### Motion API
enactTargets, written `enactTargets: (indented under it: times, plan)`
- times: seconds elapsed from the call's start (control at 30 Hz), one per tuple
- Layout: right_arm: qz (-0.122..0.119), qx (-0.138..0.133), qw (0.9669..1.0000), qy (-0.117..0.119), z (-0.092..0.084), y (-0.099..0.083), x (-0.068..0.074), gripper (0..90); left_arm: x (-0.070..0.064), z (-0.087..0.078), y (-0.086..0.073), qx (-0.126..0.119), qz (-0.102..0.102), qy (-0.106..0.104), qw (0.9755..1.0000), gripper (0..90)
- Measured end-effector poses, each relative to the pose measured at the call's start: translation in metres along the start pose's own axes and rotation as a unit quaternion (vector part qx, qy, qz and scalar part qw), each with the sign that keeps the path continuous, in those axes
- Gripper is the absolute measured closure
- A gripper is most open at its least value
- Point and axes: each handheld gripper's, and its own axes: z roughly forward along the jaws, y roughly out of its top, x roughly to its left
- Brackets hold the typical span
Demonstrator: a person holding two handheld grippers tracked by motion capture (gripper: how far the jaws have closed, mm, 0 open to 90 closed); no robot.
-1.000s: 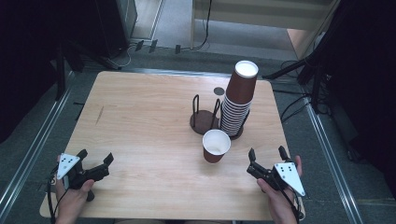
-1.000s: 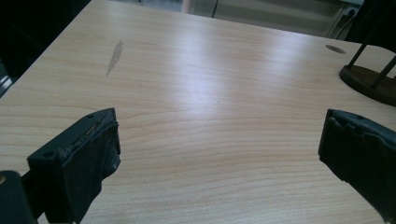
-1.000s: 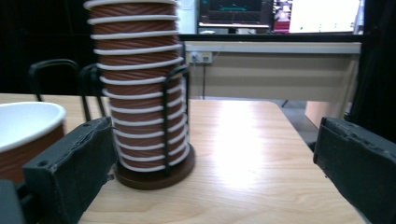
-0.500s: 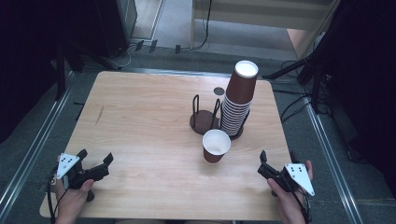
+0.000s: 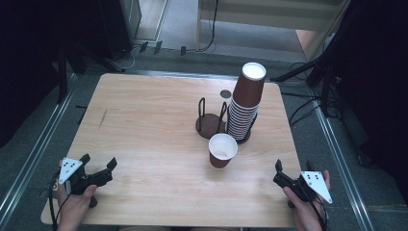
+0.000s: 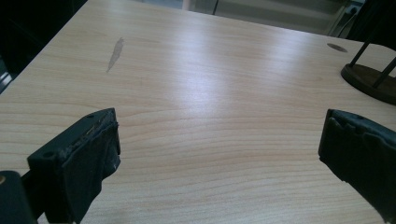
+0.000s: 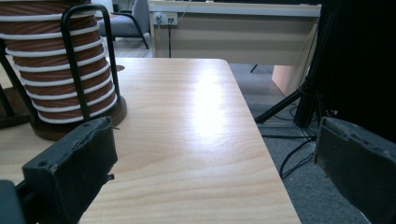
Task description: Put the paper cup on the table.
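Brown paper cup [image 5: 223, 149] is set upright mid-table [image 5: 144, 125], beside the stacked cups [image 5: 245, 106]. Both claws, left [image 5: 98, 168] and right [image 5: 293, 169], are held wide open and empty at the near corners.

1. Pale wood-grain table [image 5: 144, 125], smooth, with a soft sheen where the light falls.
2. Single cup [image 5: 223, 150]: paper by the look of it, matt brown outside, white inside.
3. Stacked cups [image 5: 244, 113], same brown paper, with rolled white rims.
4. Holder [image 7: 88, 51]: thin black metal rods on a dark base, possibly wood.
5. Left gripper [image 6: 219, 154] has matt black pads [image 6: 93, 154], rough and worn at the edges.
6. Right gripper [image 7: 210, 168] has pads of the same scuffed matt black.
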Motion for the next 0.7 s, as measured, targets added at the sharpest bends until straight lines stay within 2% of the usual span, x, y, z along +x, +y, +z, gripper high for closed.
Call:
enactTargets:
  times: [0.37, 0.47, 0.7]
  plan:
    - [-0.008, 0.013, 0.9999, 0.006, -0.015, -0.005, -0.011, 0.0, -0.001, 0.001, 0.000, 0.003, -0.002, 0.002, 1.0000, 0.0]
    - [-0.002, 0.018, 0.9998, 0.003, -0.015, -0.006, -0.014, 0.0, -0.001, 0.001, 0.000, 0.003, -0.003, 0.003, 1.0000, 0.0]
    - [-0.005, 0.032, 0.9995, 0.001, -0.014, -0.011, -0.016, 0.0, 0.000, 0.001, 0.000, 0.004, -0.006, 0.003, 1.0000, 0.0]
